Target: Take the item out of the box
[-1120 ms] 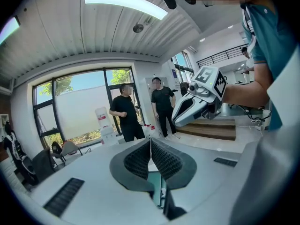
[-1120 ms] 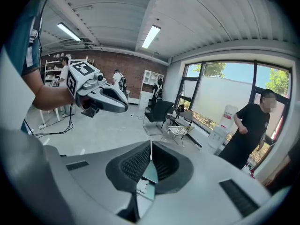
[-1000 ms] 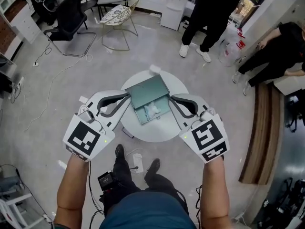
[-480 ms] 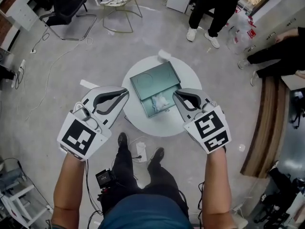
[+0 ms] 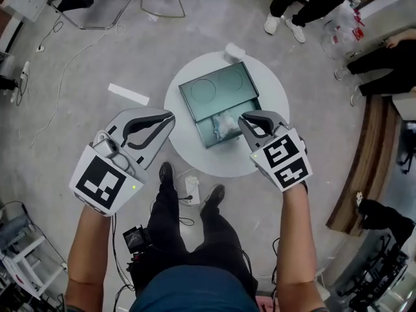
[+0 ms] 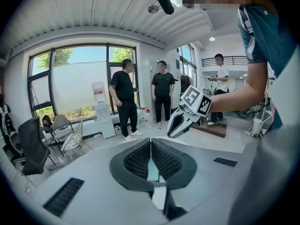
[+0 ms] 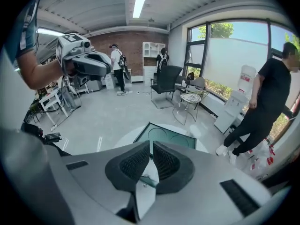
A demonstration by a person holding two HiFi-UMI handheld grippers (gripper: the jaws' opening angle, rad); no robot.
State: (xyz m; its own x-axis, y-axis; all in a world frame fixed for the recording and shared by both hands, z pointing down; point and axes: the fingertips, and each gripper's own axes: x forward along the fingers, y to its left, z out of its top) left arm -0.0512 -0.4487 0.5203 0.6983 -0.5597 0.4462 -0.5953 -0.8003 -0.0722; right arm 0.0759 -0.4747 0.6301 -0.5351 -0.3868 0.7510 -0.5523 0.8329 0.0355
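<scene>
A green flat box [image 5: 220, 101] lies on the round white table [image 5: 270, 138], its lid slid back from the near end. In that open end sits a crumpled whitish item [image 5: 226, 123]. My right gripper [image 5: 242, 117] is shut and empty, its tip just right of the item at the box's near corner. The right gripper view looks over the shut jaws [image 7: 151, 143] onto the box [image 7: 168, 138]. Off the table's left edge my left gripper [image 5: 171, 116] hangs shut with nothing in it. Its own view shows the pads [image 6: 140, 159] meeting and the right gripper [image 6: 180, 121] ahead.
A small white object [image 5: 234, 51] lies at the table's far rim. People stand beyond the table [image 5: 289, 2] and at the right [image 5: 387, 60]. A wooden board [image 5: 356, 168] lies on the floor at right, a white strip [image 5: 129, 94] and cables at left.
The table and box have shifted up in the head view. My right gripper has closed in on the box's open near end. Both grippers stay shut.
</scene>
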